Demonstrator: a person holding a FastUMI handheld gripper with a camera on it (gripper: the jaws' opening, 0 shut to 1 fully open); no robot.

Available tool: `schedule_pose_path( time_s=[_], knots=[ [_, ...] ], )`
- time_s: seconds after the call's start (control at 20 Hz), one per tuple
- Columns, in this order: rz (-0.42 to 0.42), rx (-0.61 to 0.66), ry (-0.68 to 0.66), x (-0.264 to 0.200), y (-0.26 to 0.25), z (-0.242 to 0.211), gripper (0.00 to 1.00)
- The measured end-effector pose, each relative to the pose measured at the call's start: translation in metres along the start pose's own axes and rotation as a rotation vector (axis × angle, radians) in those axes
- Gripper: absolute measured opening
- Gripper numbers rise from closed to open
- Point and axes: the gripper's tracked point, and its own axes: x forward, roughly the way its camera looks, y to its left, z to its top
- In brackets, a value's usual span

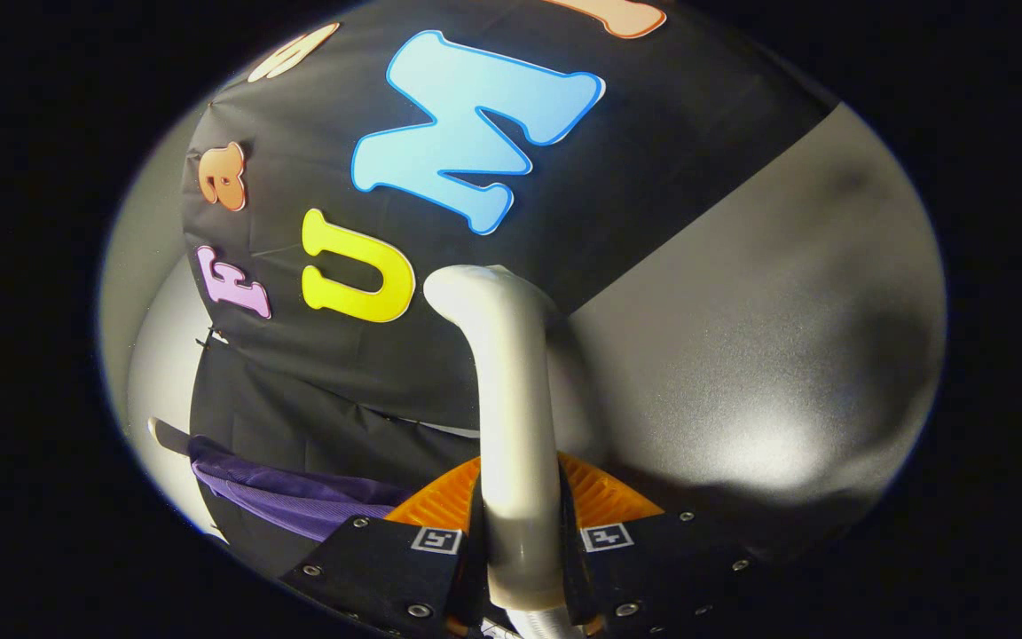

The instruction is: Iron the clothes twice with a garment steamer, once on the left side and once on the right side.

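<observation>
Tongs clamped on steamer handle, w/ purple garment off to their left, untouched; looks like both passes remain.

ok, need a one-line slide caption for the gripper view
Gripper shut on the garment steamer handle, raised before the booth wall, purple garment off to one side.

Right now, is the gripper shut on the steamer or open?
Shut on it: the gripper has a finger pressing each side of the steamer handle, which rises between them.
</observation>
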Motion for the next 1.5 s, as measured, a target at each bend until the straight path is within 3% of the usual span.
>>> schedule_pose_path(
  time_s=[0.45, 1.5],
  knots=[
    [-0.011, -0.146, -0.099, -0.039, 0.034, -0.015, 0.33],
    [-0.077, -0.296, -0.378, -0.173, 0.121, -0.205, 0.33]
  ],
)
